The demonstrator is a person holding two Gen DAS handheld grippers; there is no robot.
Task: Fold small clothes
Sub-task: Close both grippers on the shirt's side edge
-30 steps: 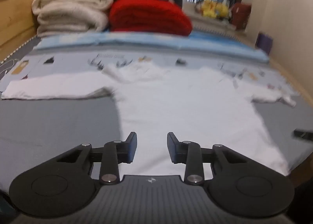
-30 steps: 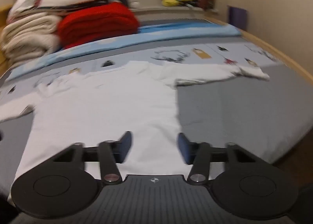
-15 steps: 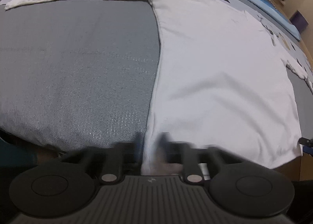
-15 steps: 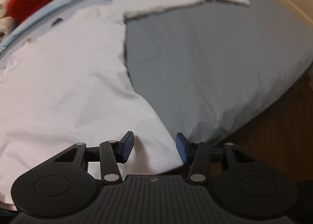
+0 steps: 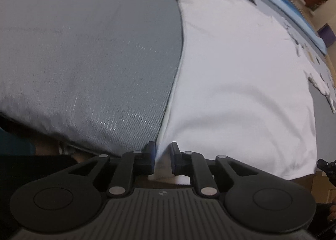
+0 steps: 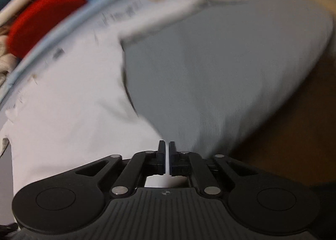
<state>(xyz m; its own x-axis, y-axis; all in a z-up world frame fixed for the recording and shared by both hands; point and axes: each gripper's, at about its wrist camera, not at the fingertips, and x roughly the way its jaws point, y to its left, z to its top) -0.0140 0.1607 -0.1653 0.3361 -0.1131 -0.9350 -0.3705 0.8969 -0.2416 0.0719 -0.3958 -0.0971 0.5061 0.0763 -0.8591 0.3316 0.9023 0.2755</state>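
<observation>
Soft, even indoor light is seen in both views, with no hard shadows. The white shirt (image 5: 241, 76) is rendered very bright, nearly washed out. The right wrist view is smeared by motion blur, and strong fisheye bending is seen at the edges.

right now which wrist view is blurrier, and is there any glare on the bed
Right wrist view: heavily motion-smeared, the white shirt edge and red blanket streaked. Left wrist view: mostly sharp, with glinting specks on the grey bed cover and fisheye bending at the edges.
</observation>
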